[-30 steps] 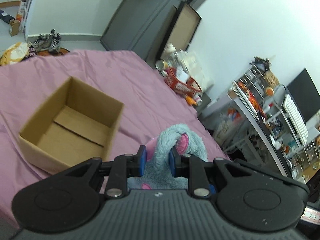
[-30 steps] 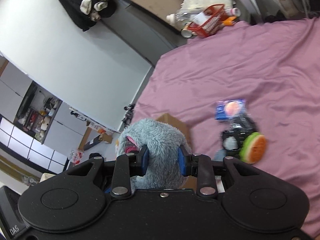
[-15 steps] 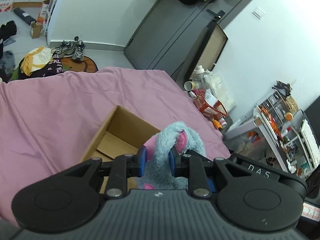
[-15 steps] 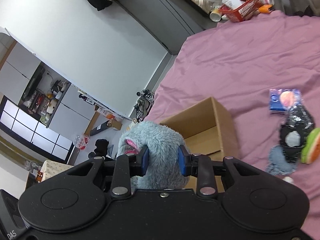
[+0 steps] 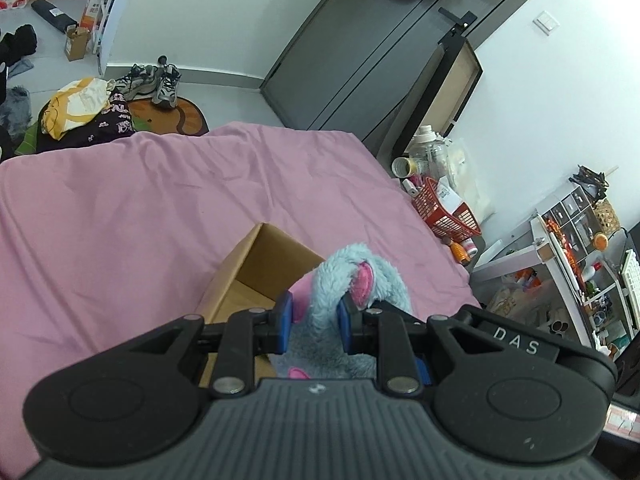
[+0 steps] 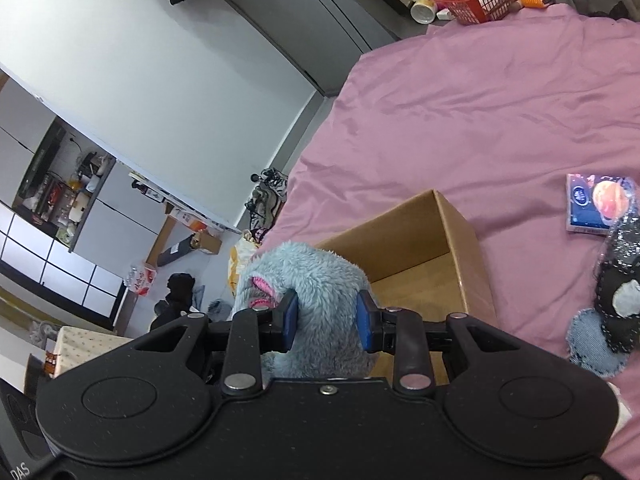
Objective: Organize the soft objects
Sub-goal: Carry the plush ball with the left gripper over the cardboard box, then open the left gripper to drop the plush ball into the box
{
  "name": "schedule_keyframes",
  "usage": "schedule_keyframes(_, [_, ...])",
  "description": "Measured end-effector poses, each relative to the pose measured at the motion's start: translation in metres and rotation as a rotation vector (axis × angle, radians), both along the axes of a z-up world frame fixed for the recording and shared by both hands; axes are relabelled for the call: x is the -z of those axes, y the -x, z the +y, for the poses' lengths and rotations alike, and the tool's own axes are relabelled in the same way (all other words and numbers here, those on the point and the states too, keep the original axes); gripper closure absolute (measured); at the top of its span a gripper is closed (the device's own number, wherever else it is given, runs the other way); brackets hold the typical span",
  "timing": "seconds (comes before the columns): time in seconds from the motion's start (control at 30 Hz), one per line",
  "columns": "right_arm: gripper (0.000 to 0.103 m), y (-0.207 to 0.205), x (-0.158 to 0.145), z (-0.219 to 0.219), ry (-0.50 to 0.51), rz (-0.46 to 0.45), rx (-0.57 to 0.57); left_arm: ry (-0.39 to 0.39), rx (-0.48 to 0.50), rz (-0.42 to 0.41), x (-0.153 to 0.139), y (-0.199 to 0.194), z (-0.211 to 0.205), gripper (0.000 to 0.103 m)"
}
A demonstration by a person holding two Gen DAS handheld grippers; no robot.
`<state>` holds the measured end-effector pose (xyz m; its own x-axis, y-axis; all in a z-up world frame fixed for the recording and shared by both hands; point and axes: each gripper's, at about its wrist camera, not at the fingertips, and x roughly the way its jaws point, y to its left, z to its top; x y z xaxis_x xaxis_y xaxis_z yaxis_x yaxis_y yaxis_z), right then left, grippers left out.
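A fluffy light-blue plush toy [image 5: 352, 280] with pink ears is held by both grippers. My left gripper [image 5: 314, 320] is shut on one furry part of it. My right gripper [image 6: 327, 320] is shut on another part of the plush toy [image 6: 316, 276]. An open cardboard box [image 5: 260, 276] lies on the pink bed just beyond and below the toy; in the right wrist view the cardboard box [image 6: 420, 248] shows an empty inside. The toy hangs over the box's near side.
On the pink bedsheet [image 6: 480, 112], right of the box, lie a blue packet [image 6: 596, 204], a black sparkly soft item [image 6: 620, 280] and a denim patch [image 6: 592, 340]. A red basket [image 5: 448, 212] and bottles stand beside the bed. Shoes [image 5: 156, 80] and clothes lie on the floor.
Both grippers have carried the plush toy across the bed toward the box and slightly down. The box now sits directly in front of and under the toy.
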<state>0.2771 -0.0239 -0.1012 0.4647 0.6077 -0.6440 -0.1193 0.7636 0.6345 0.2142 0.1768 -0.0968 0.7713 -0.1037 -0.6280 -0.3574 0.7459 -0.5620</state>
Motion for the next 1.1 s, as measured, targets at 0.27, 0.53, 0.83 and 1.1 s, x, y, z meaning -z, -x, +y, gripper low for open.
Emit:
schedule_keyframes(0.27, [0.073,-0.015,0.017,0.018,0.037,0.037,-0.014,0.039,-0.017,0.049,0.025,-0.02,0.019,0.081])
schedule_keyframes(0.53, [0.073,-0.029,0.037,0.018,0.048,0.076,0.019,0.026,-0.02,0.094,0.035,-0.031,0.018,0.077])
schedule_keyframes(0.83, [0.052,-0.028,0.031,-0.001,-0.053,0.129,-0.014,-0.003,-0.118,0.13,0.021,-0.017,0.022,0.071])
schedule_keyframes(1.1, [0.045,-0.005,-0.008,-0.045,-0.006,0.062,-0.022,-0.037,-0.146,0.119,-0.002,0.0,0.002,0.045])
